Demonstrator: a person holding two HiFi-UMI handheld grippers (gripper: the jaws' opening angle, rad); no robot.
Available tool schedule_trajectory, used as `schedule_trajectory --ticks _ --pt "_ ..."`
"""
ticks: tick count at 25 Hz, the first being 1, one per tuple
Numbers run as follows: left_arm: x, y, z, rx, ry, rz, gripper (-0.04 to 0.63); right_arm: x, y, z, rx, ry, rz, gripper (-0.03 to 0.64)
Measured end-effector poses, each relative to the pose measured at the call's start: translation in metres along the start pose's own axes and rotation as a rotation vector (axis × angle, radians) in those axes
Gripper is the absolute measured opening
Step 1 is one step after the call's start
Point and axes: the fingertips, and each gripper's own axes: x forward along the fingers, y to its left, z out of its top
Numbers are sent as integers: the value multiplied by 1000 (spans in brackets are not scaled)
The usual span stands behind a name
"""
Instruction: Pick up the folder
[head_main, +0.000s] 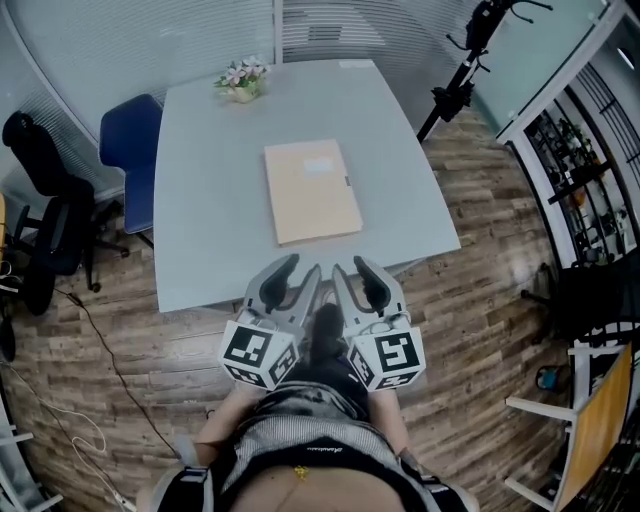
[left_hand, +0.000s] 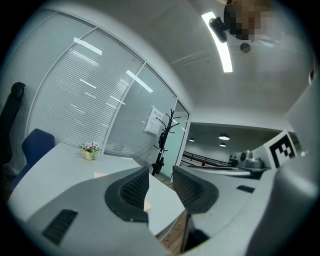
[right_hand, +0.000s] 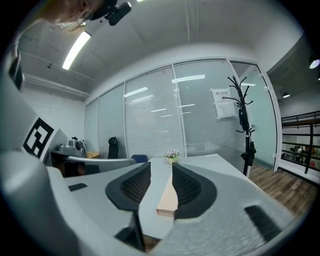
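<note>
The tan folder (head_main: 312, 190), flat on the counter (head_main: 200, 200), looks light, thin and bendy, best pinched at its near edge by the left gripper (head_main: 297, 272) and right gripper (head_main: 352, 270), both part-open and empty.

Bright, even office light, mostly off the strip light (left_hand: 220, 42) at the upper right of the left gripper view, which blows out white. Shadows on the table (head_main: 200, 200) stay pretty faint. Heavy fisheye bending at the edges, plus black corners in both gripper views.
</note>
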Motion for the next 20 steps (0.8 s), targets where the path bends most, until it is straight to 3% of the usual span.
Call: schedule_trajectory --ticks 7,20 --pt "63 17 17 2 -3 21 124 51 -37 21 2 -2 51 135" --pt "157 60 40 -14 -35 162 124 138 -103 43 -19 11 197 135"
